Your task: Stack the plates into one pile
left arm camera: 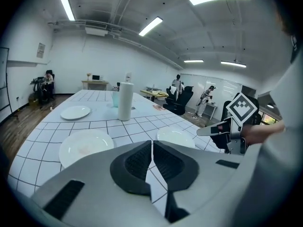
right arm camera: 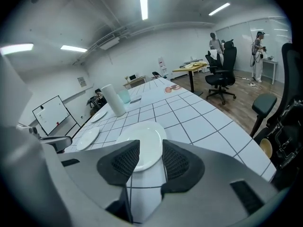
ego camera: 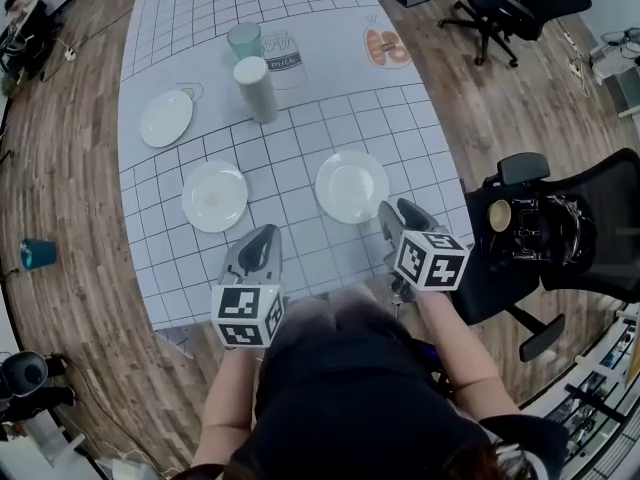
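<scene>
Teal cup (ego camera: 243, 40) behind paper roll (ego camera: 255, 88), contents unseen; three empty white plates (ego camera: 352, 186) before it, unstacked. Left claw (ego camera: 262, 236) closed, right claw (ego camera: 397, 211) apart.

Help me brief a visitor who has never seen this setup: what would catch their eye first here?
Three white plates lie apart on the gridded table: the far-left plate, the middle plate and the right plate. A white roll stands behind them, in front of a teal cup. At the near edge the open right gripper aims at the right plate; the left gripper is shut, empty.
</scene>
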`<action>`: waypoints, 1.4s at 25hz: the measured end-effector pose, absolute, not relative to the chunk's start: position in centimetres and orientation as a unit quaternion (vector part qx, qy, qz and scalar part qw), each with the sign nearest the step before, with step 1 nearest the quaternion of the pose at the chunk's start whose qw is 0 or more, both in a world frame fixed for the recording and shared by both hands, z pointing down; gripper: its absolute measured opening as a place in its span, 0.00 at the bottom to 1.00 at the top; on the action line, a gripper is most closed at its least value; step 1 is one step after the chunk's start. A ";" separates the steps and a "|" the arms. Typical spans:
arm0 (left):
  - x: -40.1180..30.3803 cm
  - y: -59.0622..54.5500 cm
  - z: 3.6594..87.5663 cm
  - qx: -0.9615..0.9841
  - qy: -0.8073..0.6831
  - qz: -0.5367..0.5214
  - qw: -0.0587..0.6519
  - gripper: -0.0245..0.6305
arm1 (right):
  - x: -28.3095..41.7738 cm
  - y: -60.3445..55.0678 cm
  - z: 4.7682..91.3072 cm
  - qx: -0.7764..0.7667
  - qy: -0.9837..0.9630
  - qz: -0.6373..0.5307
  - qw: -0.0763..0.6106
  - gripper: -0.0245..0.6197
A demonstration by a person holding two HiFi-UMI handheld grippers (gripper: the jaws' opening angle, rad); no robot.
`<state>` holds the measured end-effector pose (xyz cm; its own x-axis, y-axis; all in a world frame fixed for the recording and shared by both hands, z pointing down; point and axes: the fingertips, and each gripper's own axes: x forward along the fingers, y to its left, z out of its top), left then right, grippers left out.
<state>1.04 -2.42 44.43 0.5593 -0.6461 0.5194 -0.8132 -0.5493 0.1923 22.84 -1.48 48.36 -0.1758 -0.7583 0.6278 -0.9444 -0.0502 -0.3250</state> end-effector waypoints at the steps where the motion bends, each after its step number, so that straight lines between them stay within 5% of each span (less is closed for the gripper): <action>1: 1.5 -2.8 44.7 0.856 -0.426 0.201 0.212 0.08 | 23.2 -1.8 48.8 0.627 -0.676 0.365 0.130 0.27; 25: 6.4 -7.3 47.9 0.851 -0.406 0.228 0.241 0.08 | 24.4 -5.7 53.6 0.597 -0.651 0.444 0.149 0.28; 35: 6.3 -7.6 48.6 0.847 -0.409 0.233 0.248 0.08 | 24.5 -5.5 53.8 0.608 -0.638 0.449 0.146 0.20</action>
<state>6.29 -7.64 48.64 0.5569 -0.5779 0.5965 -0.8082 -0.5426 0.2289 24.47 -5.53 53.83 -0.2183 -0.6450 0.7324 -0.9069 -0.1432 -0.3964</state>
